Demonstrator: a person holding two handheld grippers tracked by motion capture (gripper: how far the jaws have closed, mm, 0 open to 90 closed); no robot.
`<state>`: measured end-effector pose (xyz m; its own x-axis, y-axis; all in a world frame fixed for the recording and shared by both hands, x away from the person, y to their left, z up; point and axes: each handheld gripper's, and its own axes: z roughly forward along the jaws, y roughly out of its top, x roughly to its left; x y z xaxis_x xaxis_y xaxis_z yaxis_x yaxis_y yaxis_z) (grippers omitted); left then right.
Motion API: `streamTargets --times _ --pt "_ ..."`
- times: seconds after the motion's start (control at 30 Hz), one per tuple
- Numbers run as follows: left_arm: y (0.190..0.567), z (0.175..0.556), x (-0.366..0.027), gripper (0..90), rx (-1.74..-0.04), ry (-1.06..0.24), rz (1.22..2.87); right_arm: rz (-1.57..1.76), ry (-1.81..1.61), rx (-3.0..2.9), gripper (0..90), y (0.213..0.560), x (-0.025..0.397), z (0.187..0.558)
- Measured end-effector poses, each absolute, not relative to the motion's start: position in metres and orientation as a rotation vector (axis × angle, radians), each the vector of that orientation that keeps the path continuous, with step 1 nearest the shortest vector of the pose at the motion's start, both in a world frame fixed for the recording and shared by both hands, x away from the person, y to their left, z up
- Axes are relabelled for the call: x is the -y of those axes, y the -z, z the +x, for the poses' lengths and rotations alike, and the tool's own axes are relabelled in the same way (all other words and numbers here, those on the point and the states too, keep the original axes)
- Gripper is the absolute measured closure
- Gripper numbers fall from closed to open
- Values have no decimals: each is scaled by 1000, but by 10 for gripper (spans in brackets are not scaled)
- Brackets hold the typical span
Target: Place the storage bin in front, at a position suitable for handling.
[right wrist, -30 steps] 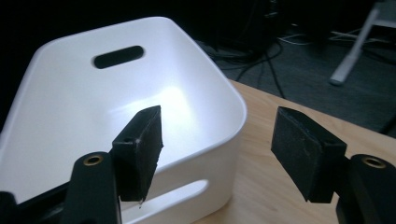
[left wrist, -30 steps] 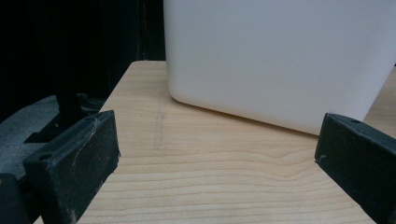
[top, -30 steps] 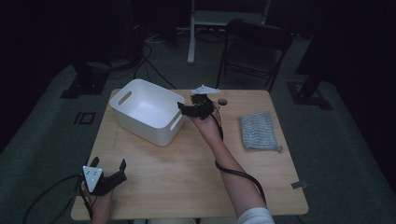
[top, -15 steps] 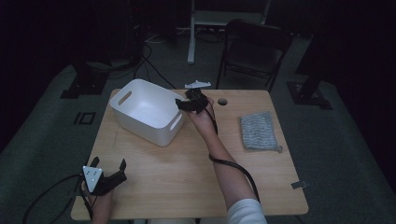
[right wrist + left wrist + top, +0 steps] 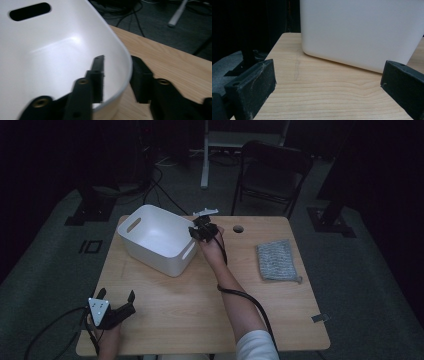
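One white bin is recorded at the table's far left, its rim straddled by the right gripper, one jaw inside, one outside, not visibly clamped. The left gripper is held released near the front edge. Risk noted: a thin, slick wall may slip or tip if pinched off-centre.

A grey knitted cloth is laid on the table's right side; a folding chair is seen beyond the far edge.
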<state>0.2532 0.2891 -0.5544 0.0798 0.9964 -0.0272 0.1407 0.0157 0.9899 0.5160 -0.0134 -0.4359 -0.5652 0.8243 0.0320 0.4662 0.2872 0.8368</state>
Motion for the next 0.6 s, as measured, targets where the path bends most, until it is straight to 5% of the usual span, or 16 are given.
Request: streamTargets --times 0.6 --pt "554 253 -289 0 -1257 -1069 1335 1151 -1151 -2193 745 433 22 508"
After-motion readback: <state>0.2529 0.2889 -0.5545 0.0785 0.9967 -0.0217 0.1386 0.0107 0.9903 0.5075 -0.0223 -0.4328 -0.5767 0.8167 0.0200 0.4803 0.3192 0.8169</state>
